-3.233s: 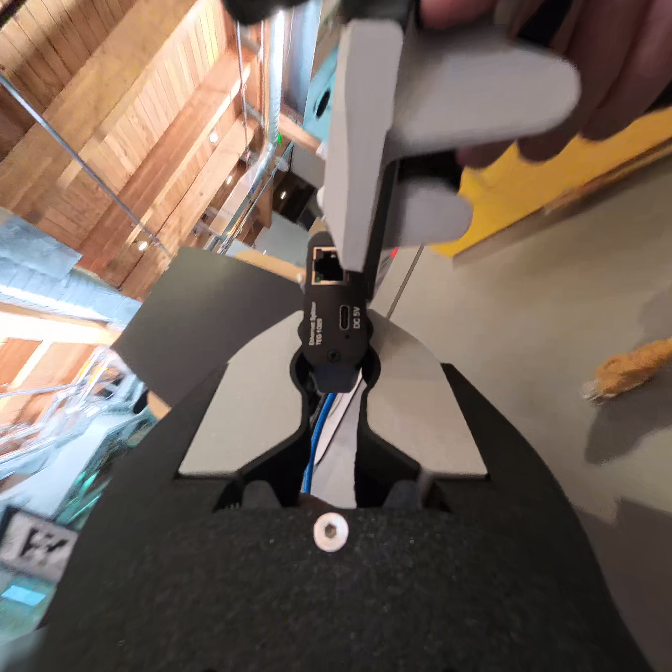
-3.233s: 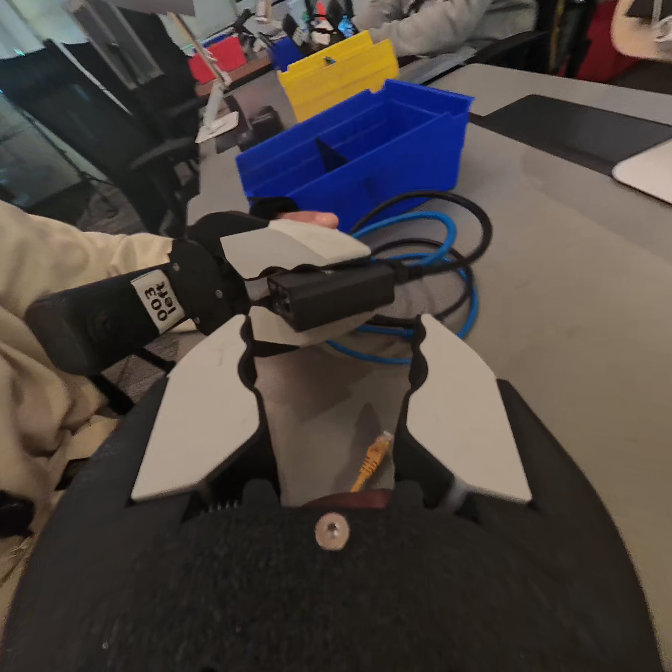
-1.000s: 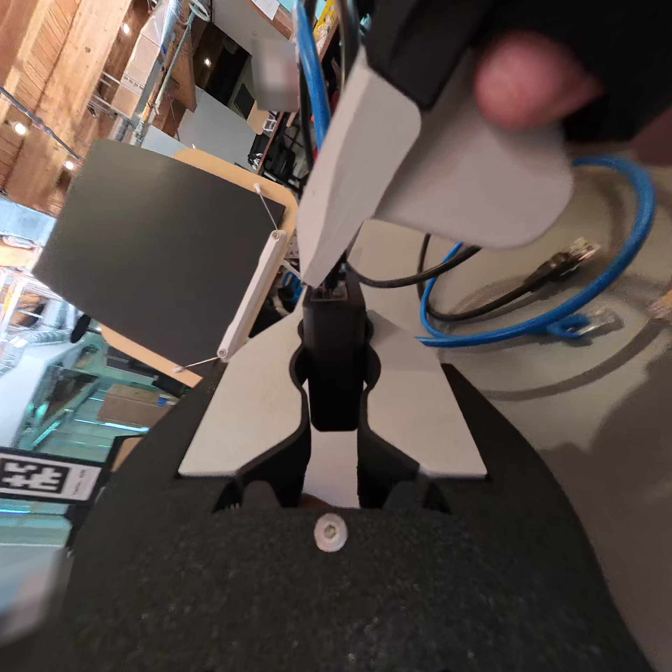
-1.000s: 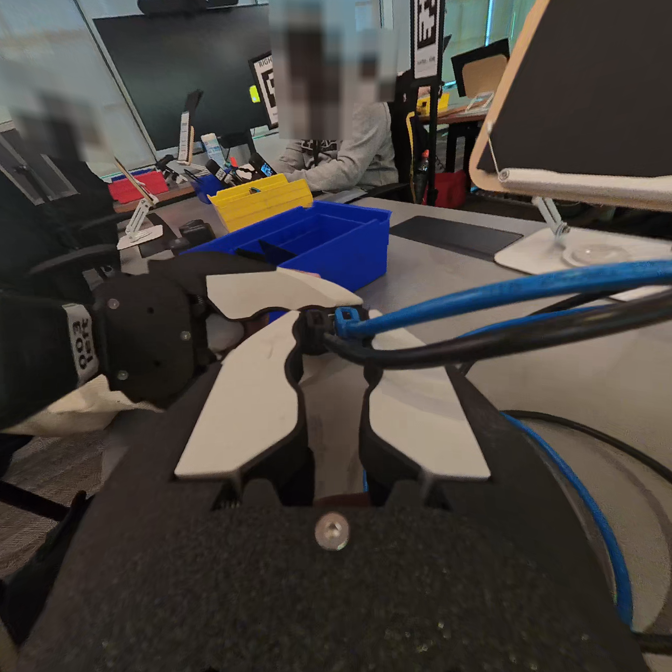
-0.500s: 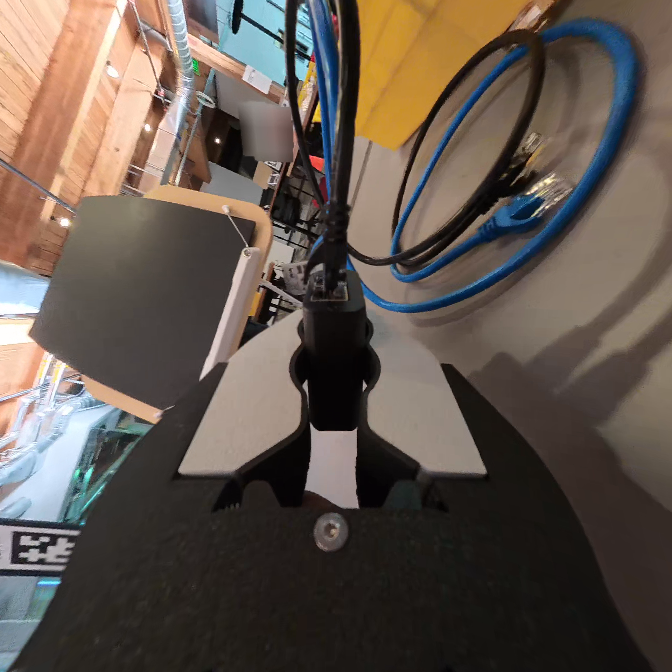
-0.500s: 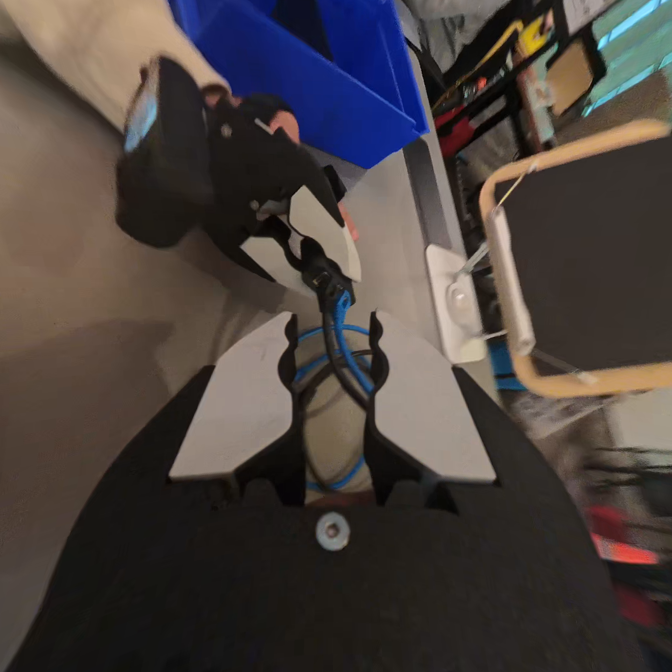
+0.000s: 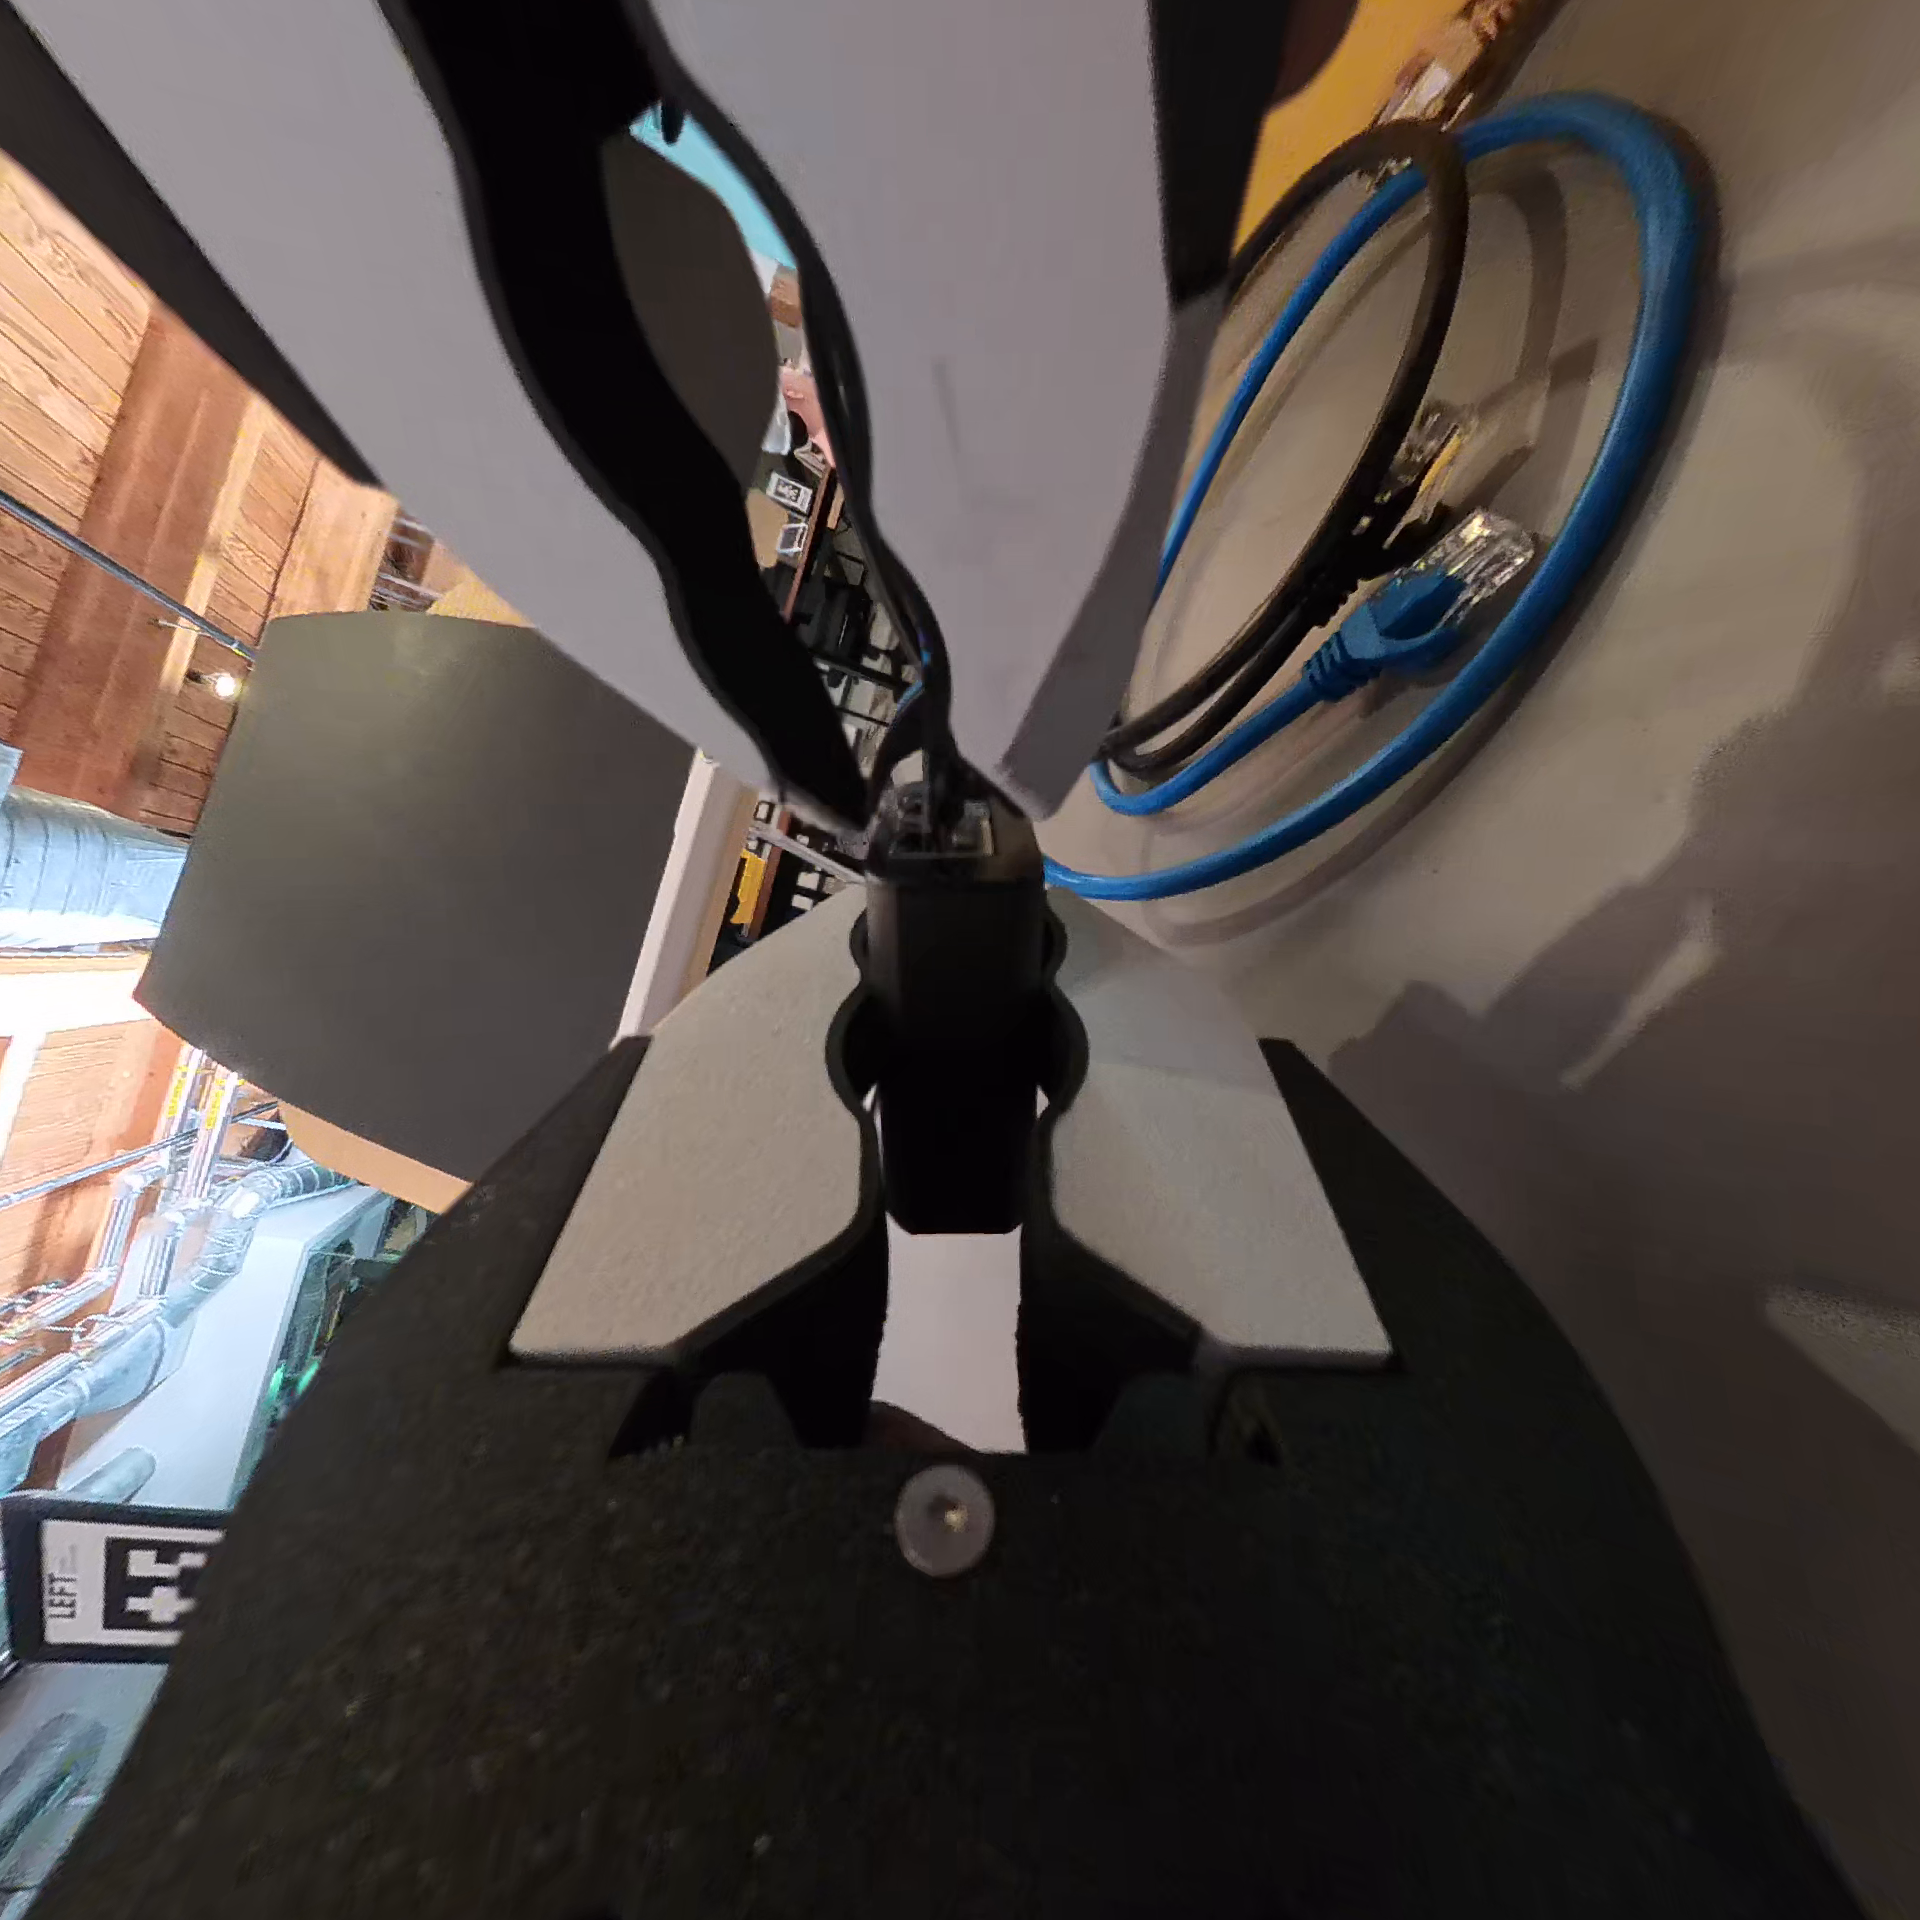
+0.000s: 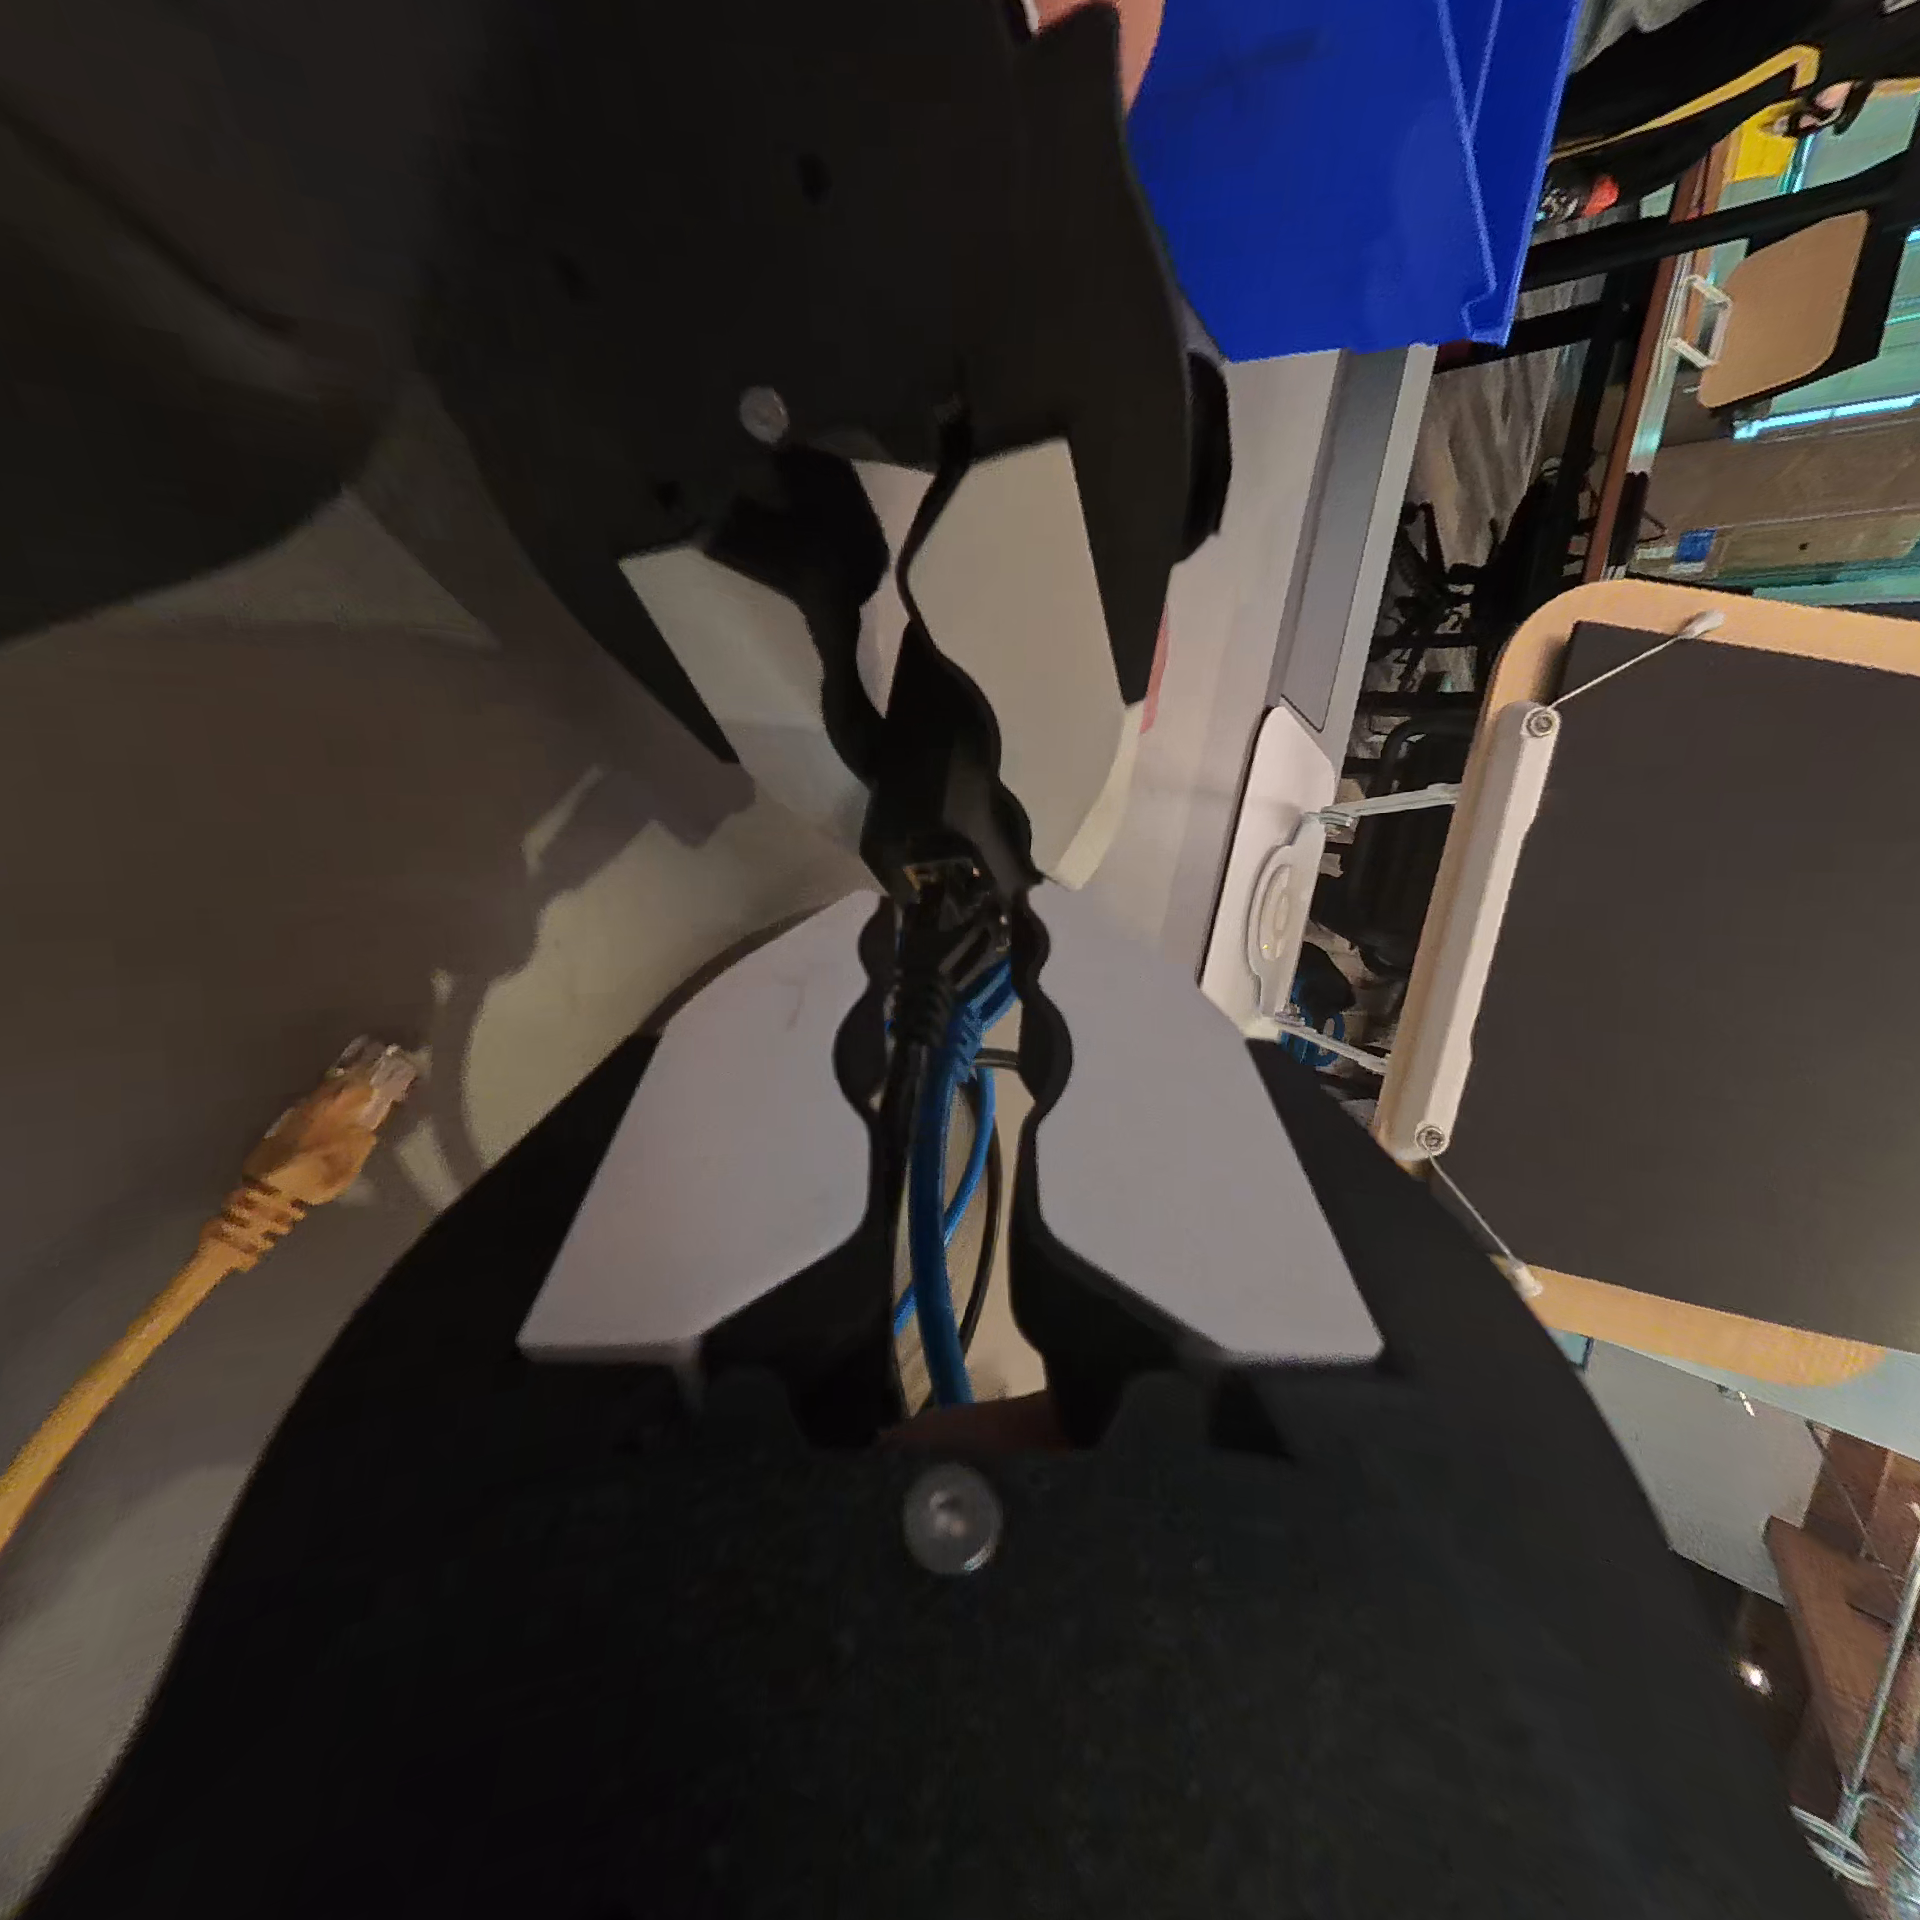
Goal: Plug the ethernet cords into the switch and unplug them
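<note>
Left gripper (image 7: 956, 997) clamps the black switch (image 7: 951, 1039), long axis along the fingers, ports facing the right gripper (image 8: 951, 997). That one's jaws stand narrowly apart around two plugged cords, blue cord (image 8: 940, 1174) and black cord (image 8: 914, 1023); grip unclear. One orange cord (image 8: 301, 1143) lies loose on the grey table (image 8: 260, 831); blue bin (image 8: 1340, 177) beyond.

Each camera sits on own gripper, looks along fingers, very close. They face each other. Both see switch (image 7: 951, 883) (image 8: 940, 821) at 12 o'clock.
</note>
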